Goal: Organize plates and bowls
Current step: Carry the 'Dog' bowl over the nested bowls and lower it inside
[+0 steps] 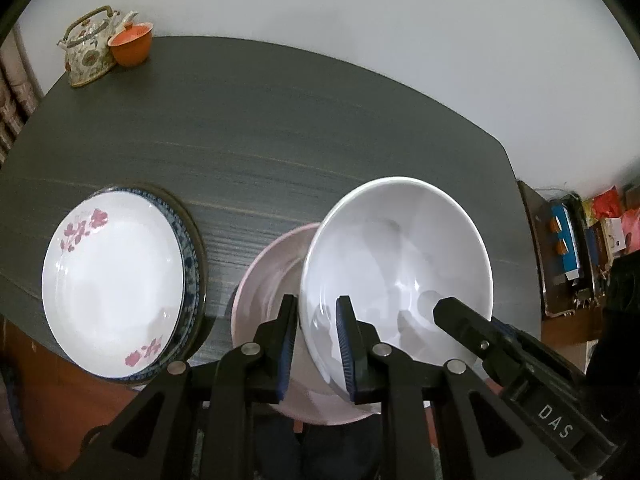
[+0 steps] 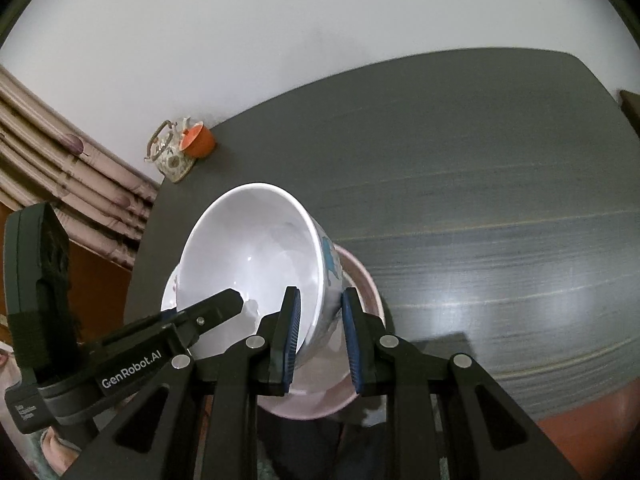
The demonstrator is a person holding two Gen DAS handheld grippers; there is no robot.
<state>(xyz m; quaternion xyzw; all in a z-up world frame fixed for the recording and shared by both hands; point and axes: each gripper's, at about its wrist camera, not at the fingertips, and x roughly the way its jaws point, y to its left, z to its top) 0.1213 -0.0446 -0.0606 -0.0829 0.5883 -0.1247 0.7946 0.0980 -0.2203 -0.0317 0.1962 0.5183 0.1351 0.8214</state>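
Note:
A white bowl (image 1: pixel 396 264) with a blue pattern on its outside (image 2: pixel 256 256) is held tilted over a pink bowl (image 1: pixel 268 280) near the table's front edge. My left gripper (image 1: pixel 316 344) is shut on the white bowl's left rim. My right gripper (image 2: pixel 320 336) is shut on its right rim; it also shows in the left wrist view (image 1: pixel 472 332). The pink bowl (image 2: pixel 360 280) lies beneath. A stack of plates (image 1: pixel 116 280), topped by a white plate with pink flowers, sits to the left.
A floral teapot (image 1: pixel 90 50) and an orange cup (image 1: pixel 132 42) stand at the table's far left corner. The dark table (image 1: pixel 300 128) stretches back to a white wall. A cluttered shelf (image 1: pixel 572 240) is at the right. Curtains (image 2: pixel 60 160) hang at the left.

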